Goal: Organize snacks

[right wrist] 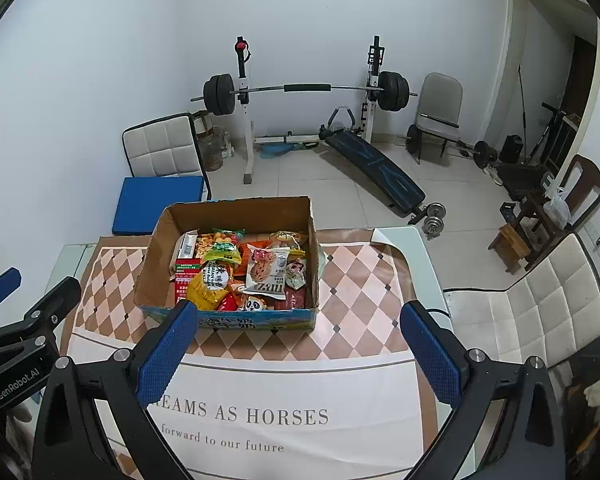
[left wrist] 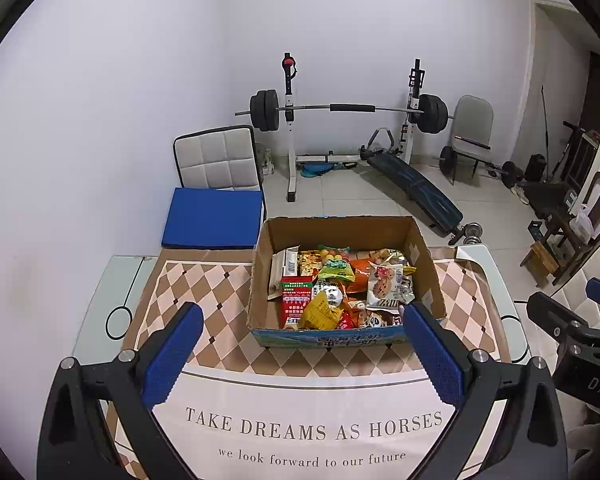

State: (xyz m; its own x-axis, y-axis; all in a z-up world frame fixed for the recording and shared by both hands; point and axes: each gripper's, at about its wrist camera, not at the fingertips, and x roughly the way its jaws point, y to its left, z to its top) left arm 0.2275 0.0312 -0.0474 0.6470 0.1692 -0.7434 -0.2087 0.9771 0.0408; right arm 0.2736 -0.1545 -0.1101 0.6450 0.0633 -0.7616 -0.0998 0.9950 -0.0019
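A: Cardboard, that open box (left wrist: 346,236) sits mid-frame in the left wrist view, on the diamond-patterned tablecloth (left wrist: 180,292). It is packed with snack packets (left wrist: 340,292).

B: Same box (right wrist: 236,216) lies left of centre in the right wrist view. A cookie packet (right wrist: 266,270) lies on top of the pile, a yellow bag (right wrist: 204,294) toward the lower left of the box.

A: And the left gripper (left wrist: 302,356)?

B: Blue-padded fingers (left wrist: 172,356) spread wide, holding nothing, low in the frame, on the near side of the box.

A: The right gripper (right wrist: 300,354) likewise: fingers (right wrist: 432,354) wide apart, nothing between them. Printed lettering on the cloth shows between them.

B: A barbell rack (left wrist: 348,110) stands against the wall in the upper middle.
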